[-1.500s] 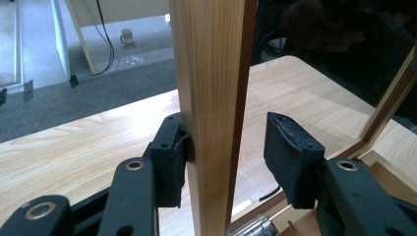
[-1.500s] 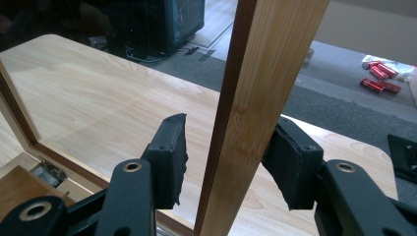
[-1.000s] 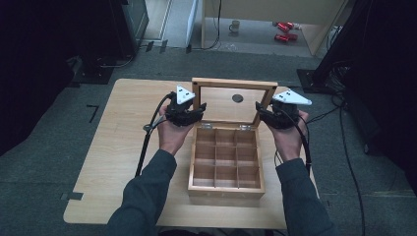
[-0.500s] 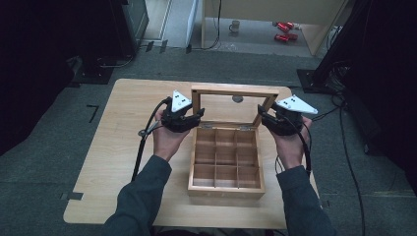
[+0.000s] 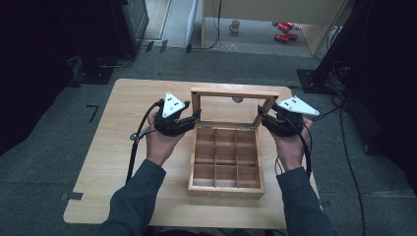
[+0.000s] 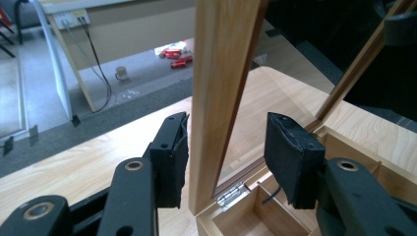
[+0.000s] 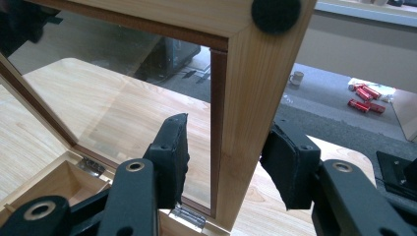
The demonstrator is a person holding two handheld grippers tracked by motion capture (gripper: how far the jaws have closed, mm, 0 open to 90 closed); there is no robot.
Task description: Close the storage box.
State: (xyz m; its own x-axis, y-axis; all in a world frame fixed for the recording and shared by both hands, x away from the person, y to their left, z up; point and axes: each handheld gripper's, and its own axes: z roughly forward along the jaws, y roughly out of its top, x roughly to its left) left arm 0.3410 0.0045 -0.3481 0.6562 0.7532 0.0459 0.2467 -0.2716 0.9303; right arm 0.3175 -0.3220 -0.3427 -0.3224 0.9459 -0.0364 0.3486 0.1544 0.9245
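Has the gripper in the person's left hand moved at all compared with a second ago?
Yes. In the high view the left gripper has drifted left, away from the wooden box, its jaws opening around the lid frame.

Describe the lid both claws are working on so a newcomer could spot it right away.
On the light wooden table stands one open wooden box split into small square compartments. Rising upright from its far edge, on metal hinges, is the lid: a pale wood frame around a clear pane. Unlike the gridded box, you see straight through it to the table behind.
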